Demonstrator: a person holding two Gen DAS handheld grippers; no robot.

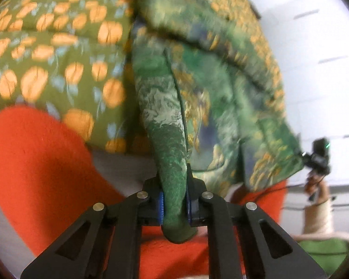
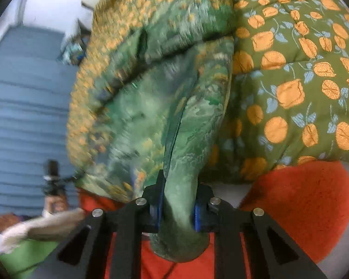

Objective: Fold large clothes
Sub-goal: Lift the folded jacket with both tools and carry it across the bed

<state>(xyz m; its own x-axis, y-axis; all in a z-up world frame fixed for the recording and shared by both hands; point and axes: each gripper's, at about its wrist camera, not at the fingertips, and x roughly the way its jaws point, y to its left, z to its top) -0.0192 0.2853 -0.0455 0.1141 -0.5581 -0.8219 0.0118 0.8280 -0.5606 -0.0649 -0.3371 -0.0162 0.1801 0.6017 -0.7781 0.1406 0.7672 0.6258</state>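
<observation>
Beyond the garment, only the right view shows blue steps.

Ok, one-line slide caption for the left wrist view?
Left gripper shut on a green garment over a patterned quilt.

Green patterned garment fills centre frame, orange-printed quilt blocks upper left, red cushion lower left; right edge lies open.

Left tongs clamped on a bunched green garment

The patterned cloth stretches away from the blue pads over an olive quilt with orange fruit print; red fabric lies below, the other tongs at right.
</observation>
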